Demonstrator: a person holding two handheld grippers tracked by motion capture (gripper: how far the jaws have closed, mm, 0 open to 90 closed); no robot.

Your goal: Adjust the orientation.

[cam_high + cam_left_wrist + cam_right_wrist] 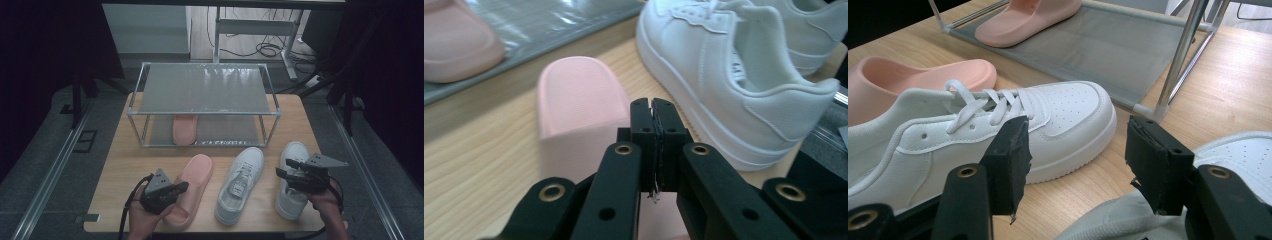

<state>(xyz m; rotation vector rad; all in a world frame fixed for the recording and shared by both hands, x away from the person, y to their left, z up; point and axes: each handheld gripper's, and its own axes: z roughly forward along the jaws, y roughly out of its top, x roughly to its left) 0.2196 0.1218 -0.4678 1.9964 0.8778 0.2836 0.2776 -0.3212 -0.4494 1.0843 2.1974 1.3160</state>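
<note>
Rack (202, 90) at the far side of the surface (120, 165), two tiers; lower tier holding one pink slipper (184, 129), toe toward the near edge, mostly hidden under the frosted top shelf. Top shelf bare.

Second slipper (187, 187) on the surface in front of the rack, its heel end covered by the left gripper (172, 192) in the high view. In the left gripper view, slipper strap (579, 95) just beyond and below the fingers (644, 130); fingers pressed together, nothing between them. Whether touching the slipper, cannot tell.

Two white sneakers to the right of that slipper: near sneaker (241, 182) beside it, far sneaker (292, 175) by the right edge, partly covered by the right gripper (282, 170). In the right gripper view, fingers (1010, 160) wide apart, empty, hovering over the heel of the far sneaker (1248, 160), itself cut off by the frame; near sneaker (998, 130) beyond the left finger, its heel out of frame.
</note>
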